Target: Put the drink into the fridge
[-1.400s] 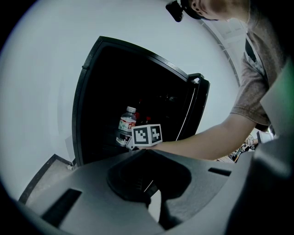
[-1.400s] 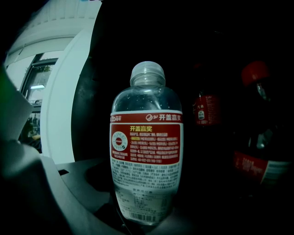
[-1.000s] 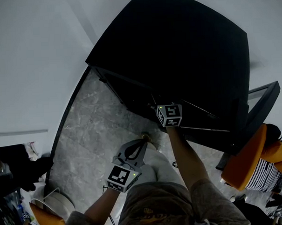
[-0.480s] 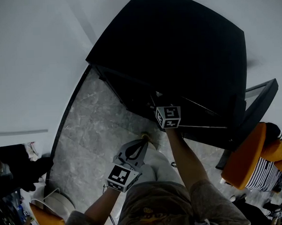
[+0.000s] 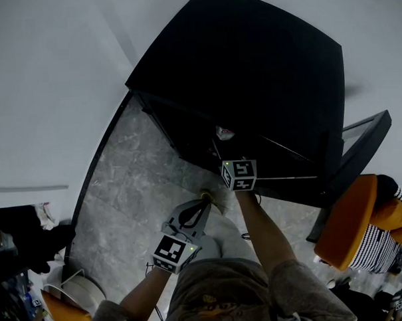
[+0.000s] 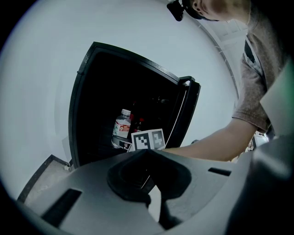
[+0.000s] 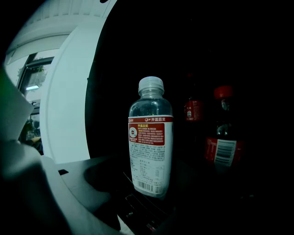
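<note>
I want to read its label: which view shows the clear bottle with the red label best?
The right gripper view: the bottle fills the centre, with its label facing the camera. The left gripper view shows it small inside the fridge; the head view shows seemingly only its cap.

Clear smooth plastic bottle (image 7: pixel 150 98), glossy label (image 7: pixel 148 156)

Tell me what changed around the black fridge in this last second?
The right gripper drew back slightly toward the person, uncovering the white cap of the clear plastic bottle with a red label, which stands inside the black fridge; the gripper's jaws look apart. The shut left gripper did not move.
</note>
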The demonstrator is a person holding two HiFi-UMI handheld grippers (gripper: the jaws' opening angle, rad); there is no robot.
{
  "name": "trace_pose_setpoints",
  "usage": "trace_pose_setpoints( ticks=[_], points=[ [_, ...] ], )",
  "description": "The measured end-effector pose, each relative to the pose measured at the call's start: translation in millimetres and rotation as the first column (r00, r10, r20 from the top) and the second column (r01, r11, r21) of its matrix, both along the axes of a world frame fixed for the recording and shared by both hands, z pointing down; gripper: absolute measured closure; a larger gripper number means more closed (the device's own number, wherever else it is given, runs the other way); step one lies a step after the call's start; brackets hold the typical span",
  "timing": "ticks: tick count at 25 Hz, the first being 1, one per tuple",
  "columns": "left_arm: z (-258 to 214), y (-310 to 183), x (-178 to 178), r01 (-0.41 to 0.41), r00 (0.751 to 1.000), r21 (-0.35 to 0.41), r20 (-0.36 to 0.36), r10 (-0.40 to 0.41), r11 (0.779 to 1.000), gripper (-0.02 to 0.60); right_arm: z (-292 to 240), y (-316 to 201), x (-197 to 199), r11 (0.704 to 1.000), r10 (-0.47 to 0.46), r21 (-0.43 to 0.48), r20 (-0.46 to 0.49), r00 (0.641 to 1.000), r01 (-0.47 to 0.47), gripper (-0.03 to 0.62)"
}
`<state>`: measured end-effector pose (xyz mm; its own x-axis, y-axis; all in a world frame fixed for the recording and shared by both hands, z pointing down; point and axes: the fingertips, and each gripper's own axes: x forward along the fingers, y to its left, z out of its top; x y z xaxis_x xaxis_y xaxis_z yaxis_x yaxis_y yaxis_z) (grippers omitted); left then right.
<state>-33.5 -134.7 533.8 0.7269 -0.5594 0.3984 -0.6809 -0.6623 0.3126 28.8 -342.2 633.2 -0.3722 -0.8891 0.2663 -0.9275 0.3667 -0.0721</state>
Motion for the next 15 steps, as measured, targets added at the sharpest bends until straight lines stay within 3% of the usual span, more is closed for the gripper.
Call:
trace_pose_setpoints(
  ticks=[11,15],
  points=[
    [-14,8,4,-0.012,1.0,0.012,-0.003,0.012,1.0,0.577,-11,27,11,0.998,0.052,-0.018,0.015,0.999,-0.052,0.272],
    [-20,8,7,-0.013,1.0,0.018,-0.011,0.013,1.0,0.577,-26,46,4,1.0,0.008,-0.012,0.028,1.0,-0.008,0.272]
  ],
)
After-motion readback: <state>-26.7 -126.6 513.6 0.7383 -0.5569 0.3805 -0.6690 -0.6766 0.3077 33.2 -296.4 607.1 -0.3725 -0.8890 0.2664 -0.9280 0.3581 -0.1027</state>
